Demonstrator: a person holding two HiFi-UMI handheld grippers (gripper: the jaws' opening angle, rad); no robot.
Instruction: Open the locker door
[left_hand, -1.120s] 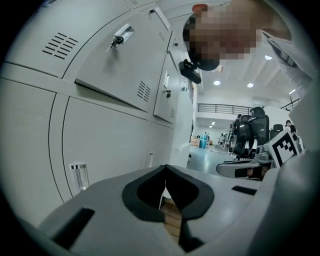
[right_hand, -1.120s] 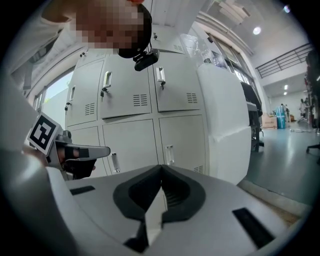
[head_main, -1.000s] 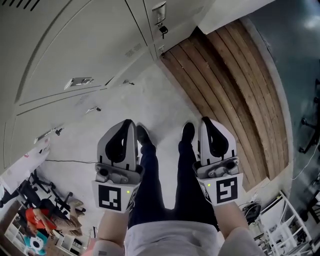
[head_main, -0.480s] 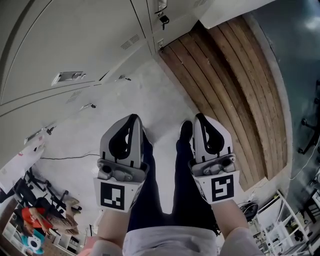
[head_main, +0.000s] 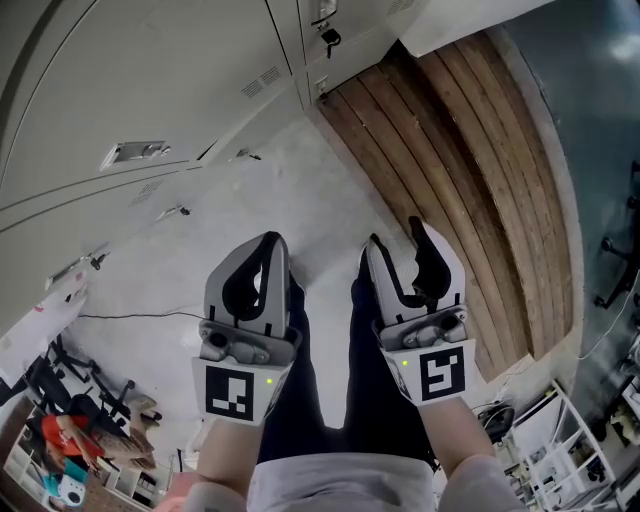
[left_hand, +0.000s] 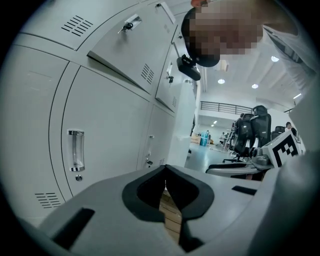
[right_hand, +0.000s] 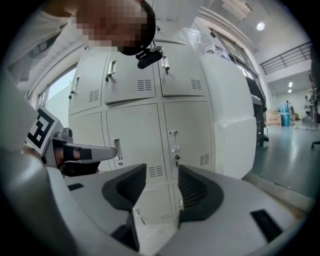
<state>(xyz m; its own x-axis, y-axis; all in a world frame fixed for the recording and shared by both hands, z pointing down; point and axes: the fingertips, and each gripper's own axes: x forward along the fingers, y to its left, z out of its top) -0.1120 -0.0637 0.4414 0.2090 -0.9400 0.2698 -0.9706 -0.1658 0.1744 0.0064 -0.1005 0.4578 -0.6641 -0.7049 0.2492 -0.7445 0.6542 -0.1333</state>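
Several pale grey rectangular metal locker doors with chrome handles, standing ahead, long axis vertical, fronts facing the grippers, left gripper jaws together, right gripper jaws just opened apart, empty

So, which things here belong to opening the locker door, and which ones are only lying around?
For the job:
- lockers
- door handle
- left gripper, shut and empty
- right gripper, whose jaws have just been opening with nothing between them

Just lying about:
- wooden planks
- cable
- office chairs
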